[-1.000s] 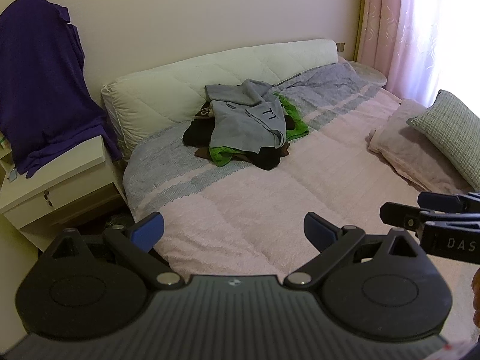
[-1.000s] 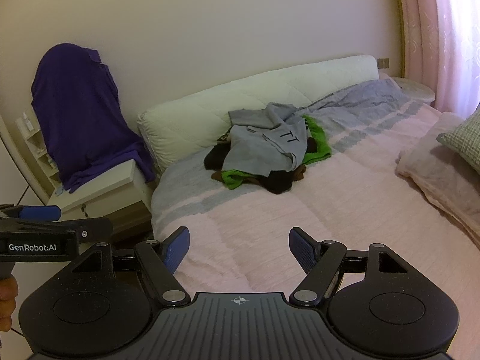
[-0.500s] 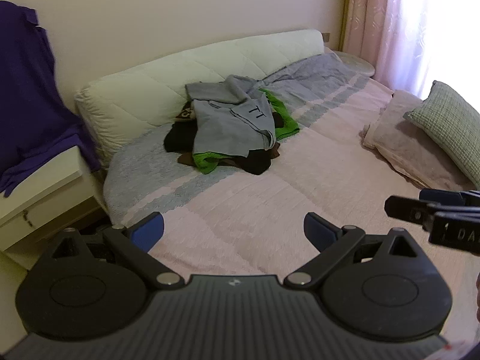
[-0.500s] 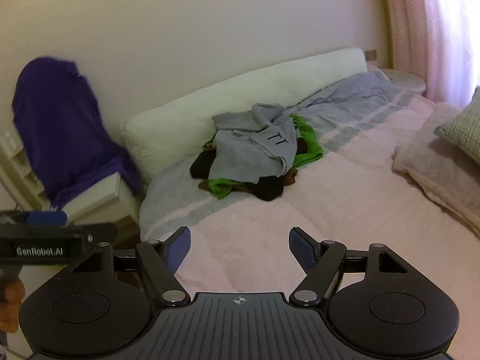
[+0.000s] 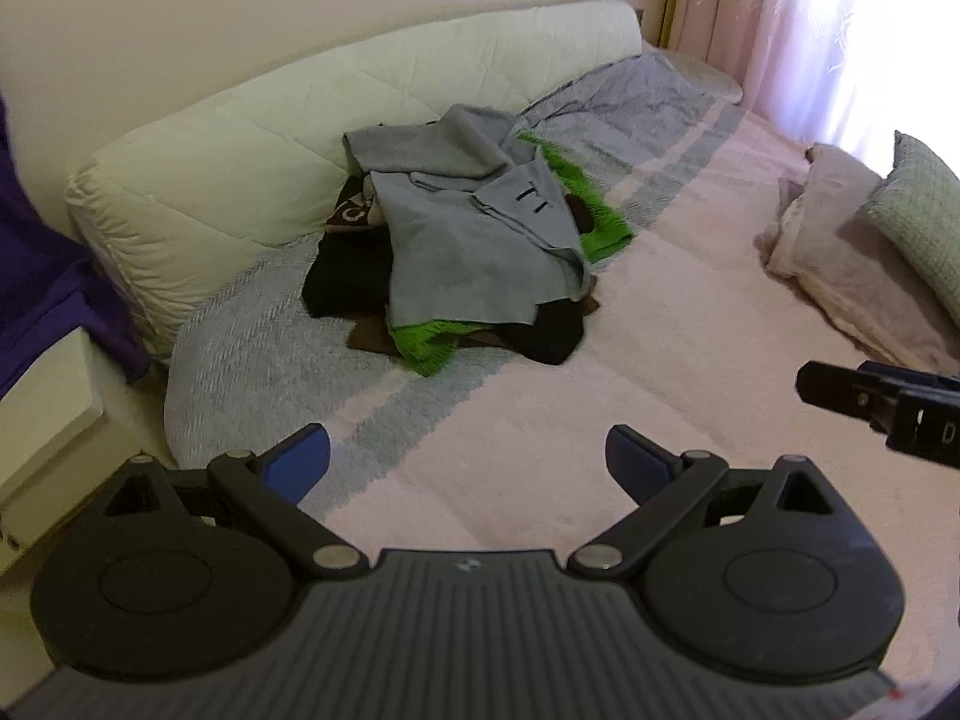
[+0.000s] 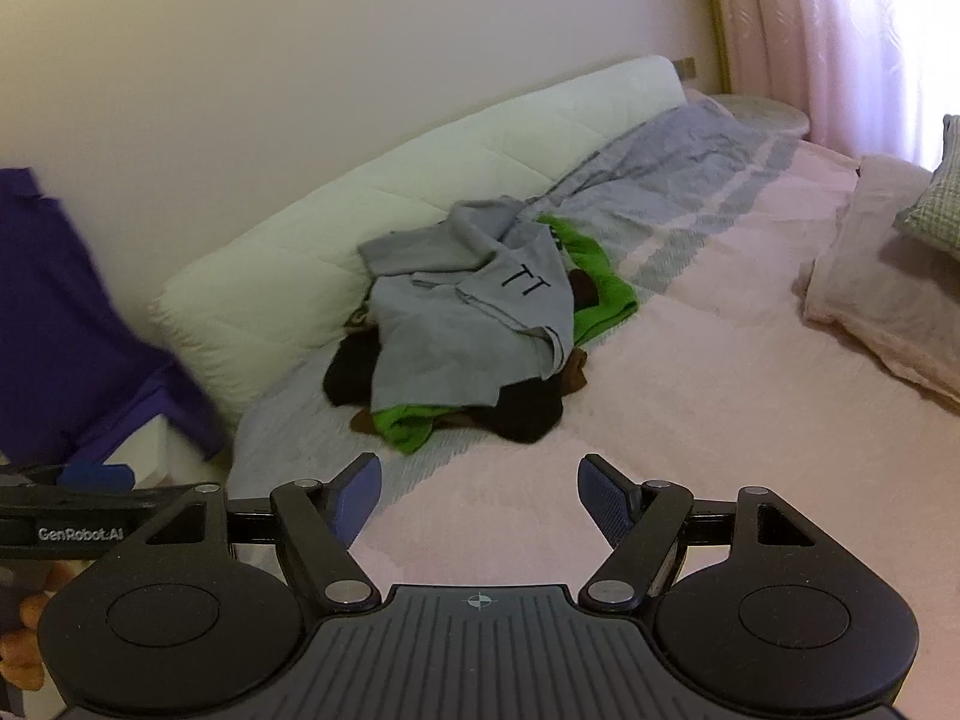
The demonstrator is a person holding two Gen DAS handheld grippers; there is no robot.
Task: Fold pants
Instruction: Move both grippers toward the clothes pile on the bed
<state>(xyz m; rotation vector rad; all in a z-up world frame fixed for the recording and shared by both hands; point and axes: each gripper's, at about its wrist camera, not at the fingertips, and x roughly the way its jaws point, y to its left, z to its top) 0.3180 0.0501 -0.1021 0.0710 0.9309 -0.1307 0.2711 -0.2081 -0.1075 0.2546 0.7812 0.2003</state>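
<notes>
Clothes heap (image 5: 474, 252) topped by grey, perhaps pants, lies on bed (image 5: 600, 396); both tongs (image 5: 468, 462) (image 6: 480, 495) gape, empty.

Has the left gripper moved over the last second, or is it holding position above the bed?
Yes. The left gripper has advanced toward the grey garment atop the clothes pile: the cream quilted headboard looms larger, and the white nightstand slid leftward.

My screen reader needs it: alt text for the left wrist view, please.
The open left gripper hovers empty over a pink bedspread, aimed at a pile of clothes topped by a grey garment near the white headboard. The right gripper juts in at right.
</notes>
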